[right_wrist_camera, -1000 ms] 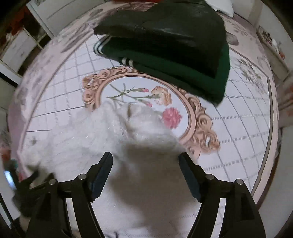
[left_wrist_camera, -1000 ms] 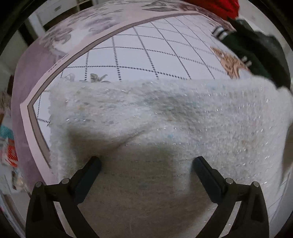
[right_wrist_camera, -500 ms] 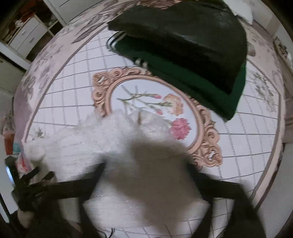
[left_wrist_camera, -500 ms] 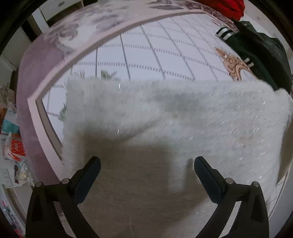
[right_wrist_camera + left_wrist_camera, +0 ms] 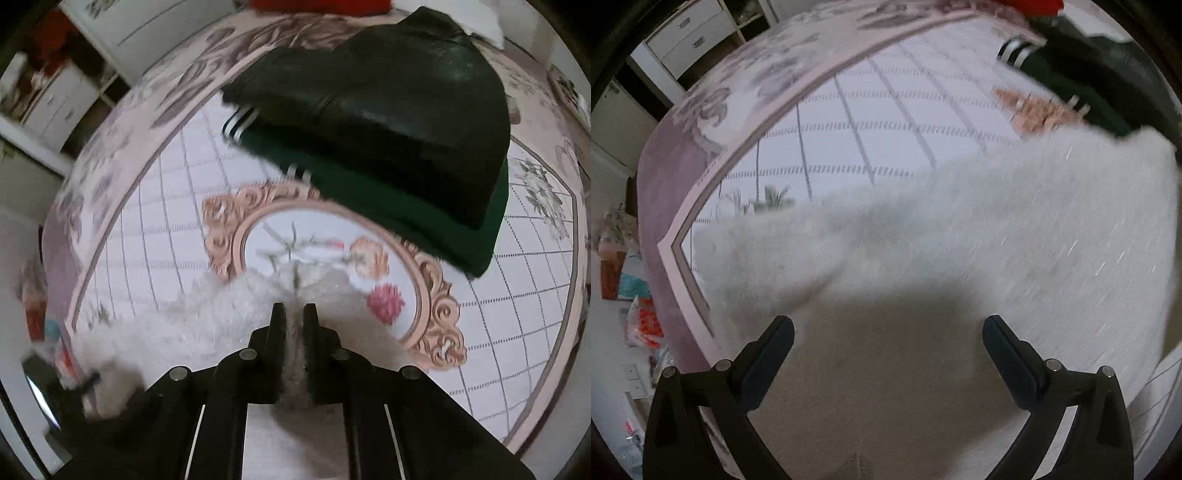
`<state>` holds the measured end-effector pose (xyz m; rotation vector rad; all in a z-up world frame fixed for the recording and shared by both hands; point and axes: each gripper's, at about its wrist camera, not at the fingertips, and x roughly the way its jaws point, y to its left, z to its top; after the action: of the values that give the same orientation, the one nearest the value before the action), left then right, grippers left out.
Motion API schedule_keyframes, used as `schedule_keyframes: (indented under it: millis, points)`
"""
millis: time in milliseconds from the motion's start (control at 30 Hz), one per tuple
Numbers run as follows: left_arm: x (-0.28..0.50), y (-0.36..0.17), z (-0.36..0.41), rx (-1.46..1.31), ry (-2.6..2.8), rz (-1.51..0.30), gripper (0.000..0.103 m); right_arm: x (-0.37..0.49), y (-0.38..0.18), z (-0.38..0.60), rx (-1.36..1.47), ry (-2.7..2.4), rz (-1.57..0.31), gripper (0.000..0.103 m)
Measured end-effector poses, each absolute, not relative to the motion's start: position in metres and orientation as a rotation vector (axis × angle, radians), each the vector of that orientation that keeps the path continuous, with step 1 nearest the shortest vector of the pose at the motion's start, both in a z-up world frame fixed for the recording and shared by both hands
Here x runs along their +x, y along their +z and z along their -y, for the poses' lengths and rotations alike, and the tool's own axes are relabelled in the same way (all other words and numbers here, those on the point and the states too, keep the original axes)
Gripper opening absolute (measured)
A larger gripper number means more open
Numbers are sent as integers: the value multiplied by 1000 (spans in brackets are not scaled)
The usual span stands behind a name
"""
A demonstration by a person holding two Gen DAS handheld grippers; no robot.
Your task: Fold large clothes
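Right claw [image 5: 294, 314] closing on white fuzzy garment [image 5: 207, 325] edge — bedspread [image 5: 517, 295] beyond bare.

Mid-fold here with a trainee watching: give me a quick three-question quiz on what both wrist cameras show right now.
1. True or false: the left gripper has its jaws spread wide above the white fluffy garment.
2. What lies between the right gripper jaws as they close?
3. The black garment lies: A) on the green garment, B) under the white one, C) on the floor.

Key: 1 true; 2 white fluffy fabric; 3 A.
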<state>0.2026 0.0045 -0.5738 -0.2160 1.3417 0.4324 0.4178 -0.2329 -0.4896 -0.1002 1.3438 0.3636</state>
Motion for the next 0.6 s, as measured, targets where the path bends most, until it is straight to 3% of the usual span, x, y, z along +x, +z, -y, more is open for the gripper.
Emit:
schedule_keyframes:
  millis: [100,167,200,233,300,433,600]
  points:
    - [200,-581,-6,-237,438,-1375,103,439,-544,230,-102,323,-1498,12]
    - [199,-577,-4,-225,433,-1373,103,440,-545,237,-43,322,-1536,19]
    - [199,-574,-3,-218,430,-1368,103,436,-535,244,0,339,-1518,32]
    - [200,-570,-1,-207,425,-1361,103,429,-521,256,47,342,-1487,61]
    - [204,-564,3,-198,412,-1357,103,408,-500,290,134,286,-1436,96]
    - [222,-548,20,-195,372,-1313,103,353,-510,368,327,122,-1469,96]
    - [255,-548,41,-176,324,-1296,103,314,-607,414,655,101,-1602,96]
